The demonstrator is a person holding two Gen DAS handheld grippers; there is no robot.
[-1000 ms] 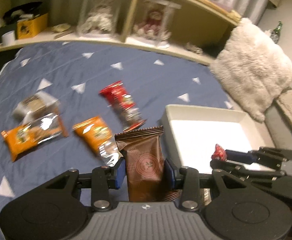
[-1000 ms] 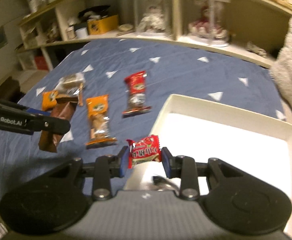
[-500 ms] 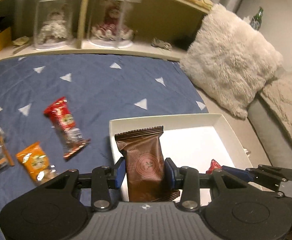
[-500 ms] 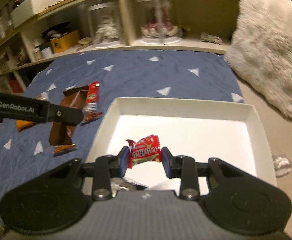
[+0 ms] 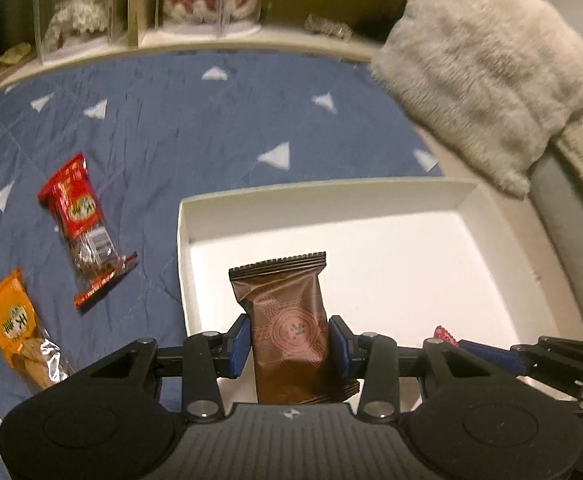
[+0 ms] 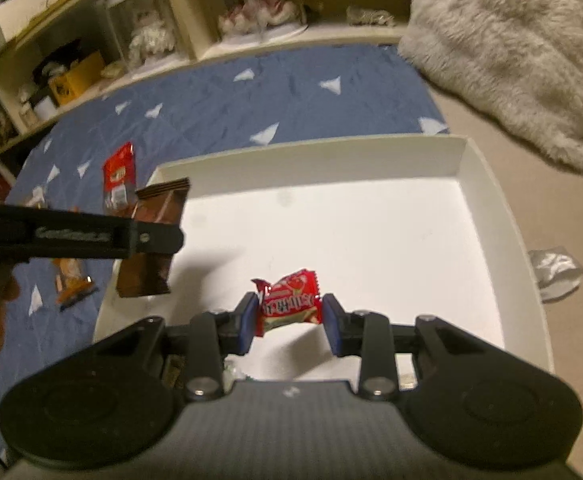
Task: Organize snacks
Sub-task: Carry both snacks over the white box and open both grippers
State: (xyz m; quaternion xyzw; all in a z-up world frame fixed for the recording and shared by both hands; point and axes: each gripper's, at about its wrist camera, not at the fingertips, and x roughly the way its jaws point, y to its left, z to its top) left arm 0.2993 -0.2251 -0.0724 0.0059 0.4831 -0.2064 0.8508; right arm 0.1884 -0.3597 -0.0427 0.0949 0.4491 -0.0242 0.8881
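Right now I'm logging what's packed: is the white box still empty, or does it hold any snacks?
Empty as far as visible: the white box shows a bare floor. The brown packet and red candy hang above it in claws.

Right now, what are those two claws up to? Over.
Left claw shut on brown packet. Right claw shut on red candy. Both over white tray. Nothing blocking the drop.

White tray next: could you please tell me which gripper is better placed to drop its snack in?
Right, probably. The right gripper holds its red candy over the white tray's floor; the left gripper is only at the edge.
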